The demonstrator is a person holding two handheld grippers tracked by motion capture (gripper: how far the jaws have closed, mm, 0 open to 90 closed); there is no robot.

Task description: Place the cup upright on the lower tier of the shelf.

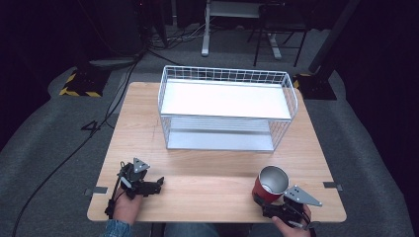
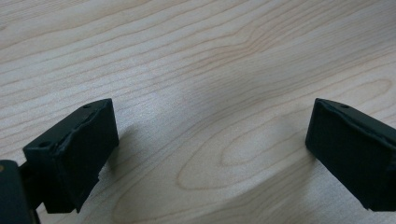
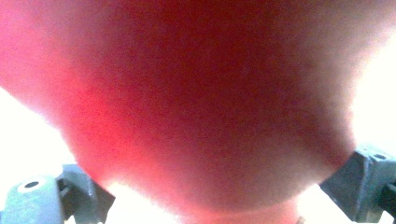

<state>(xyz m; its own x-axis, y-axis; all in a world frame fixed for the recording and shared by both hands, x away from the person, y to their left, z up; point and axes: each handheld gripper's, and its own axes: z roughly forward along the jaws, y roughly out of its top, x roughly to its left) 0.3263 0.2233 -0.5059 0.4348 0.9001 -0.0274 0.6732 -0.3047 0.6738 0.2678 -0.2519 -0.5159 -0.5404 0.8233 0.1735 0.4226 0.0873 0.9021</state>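
A red cup (image 1: 271,183) with a shiny metal inside stands at the table's front right, open end up and leaning slightly. My right gripper (image 1: 267,201) is shut on its lower body from the near side. In the right gripper view the red cup (image 3: 201,102) is pressed close between the two jaws, which touch its sides. My left gripper (image 1: 159,183) rests low over the front left of the wooden table (image 1: 207,168), held by a hand. Its jaws stand wide open with bare wood between them, as the left gripper (image 2: 210,126) view shows.
A white wire two-level shelf basket (image 1: 227,106) stands on the far half of the table, its open side facing me. Bare wood lies between the two grippers. Beyond the table are cables, a black-and-yellow floor plate (image 1: 81,84) and chair legs (image 1: 276,44).
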